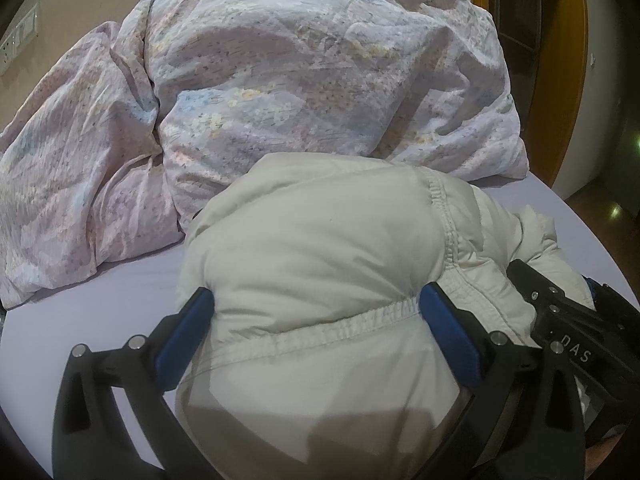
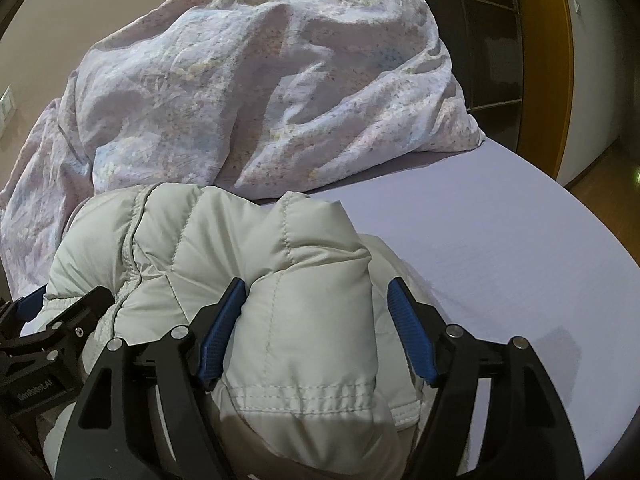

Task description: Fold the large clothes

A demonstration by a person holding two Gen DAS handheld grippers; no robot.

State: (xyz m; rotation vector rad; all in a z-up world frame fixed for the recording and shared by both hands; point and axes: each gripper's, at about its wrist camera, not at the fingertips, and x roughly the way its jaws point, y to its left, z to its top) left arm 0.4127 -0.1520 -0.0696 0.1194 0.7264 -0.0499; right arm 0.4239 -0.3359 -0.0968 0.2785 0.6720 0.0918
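Observation:
A pale grey-white puffer jacket (image 1: 320,232) lies bunched on the lavender bed sheet (image 1: 100,312). My left gripper (image 1: 316,292) stands wide, and both blue pads press into a puffy fold near an elastic seam. In the right wrist view the jacket (image 2: 224,232) fills my right gripper (image 2: 317,282). Its left pad (image 2: 224,320) touches the quilted fabric. The right pad (image 2: 408,328) stands a little clear of it. The two grippers sit side by side: the right one (image 1: 560,312) shows at the left view's edge, the left one (image 2: 52,328) at the right view's edge.
A crumpled floral duvet (image 1: 300,80) is heaped just behind the jacket, across the bed. Bare sheet (image 2: 480,248) stretches to the right up to the mattress edge. A wooden door frame (image 2: 548,60) and dark floor lie beyond. Wall sockets (image 1: 20,36) sit at far left.

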